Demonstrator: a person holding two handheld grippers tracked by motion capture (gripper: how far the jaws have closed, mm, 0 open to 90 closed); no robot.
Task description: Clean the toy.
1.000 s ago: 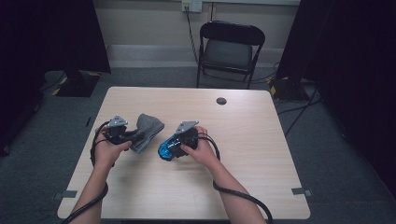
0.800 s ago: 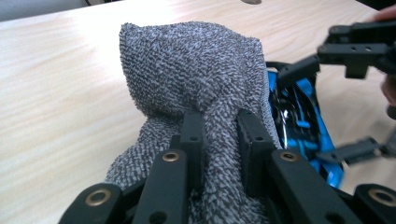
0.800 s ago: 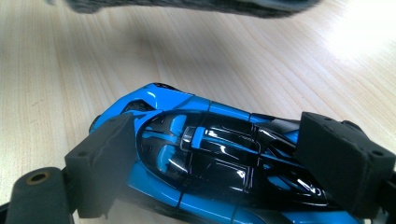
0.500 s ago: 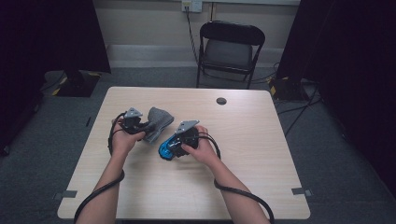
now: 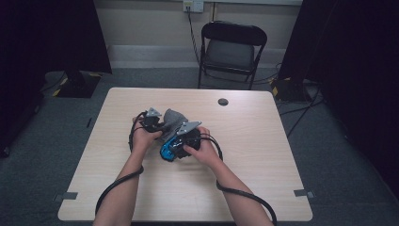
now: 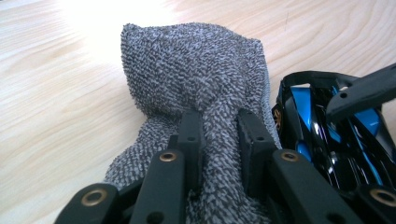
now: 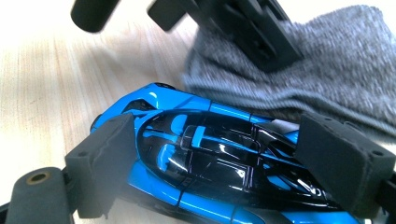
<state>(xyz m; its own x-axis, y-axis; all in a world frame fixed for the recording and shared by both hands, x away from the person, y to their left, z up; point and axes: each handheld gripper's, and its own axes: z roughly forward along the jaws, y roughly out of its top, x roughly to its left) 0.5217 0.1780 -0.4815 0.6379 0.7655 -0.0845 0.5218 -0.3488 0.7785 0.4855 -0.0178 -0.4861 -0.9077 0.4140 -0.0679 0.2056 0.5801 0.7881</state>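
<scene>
Your left gripper (image 6: 219, 140) has its jaws pressed close together on a fold of the grey cloth (image 6: 196, 79), so the cloth is pinched firmly between the two pads. The cloth stands up from the gripper in a soft bunch above the table (image 6: 56, 93). In the high view you hold this gripper (image 5: 157, 125) near the middle of the table (image 5: 263, 155), with the cloth (image 5: 173, 117) pointing toward the far side.

Your right gripper (image 7: 224, 154) grips the blue and black toy car (image 7: 210, 154). Its jaws stand wide, one pad on each side of the car body, and both pads touch it. The car lies roof up, low over the table. In the high view this gripper (image 5: 181, 143) and the car (image 5: 167, 150) are just beside your left hand (image 5: 143, 136).

The cloth is right next to the car, at its far side. In the left gripper view the car (image 6: 327, 135) is beside the cloth's edge; whether they touch I cannot tell.
</scene>
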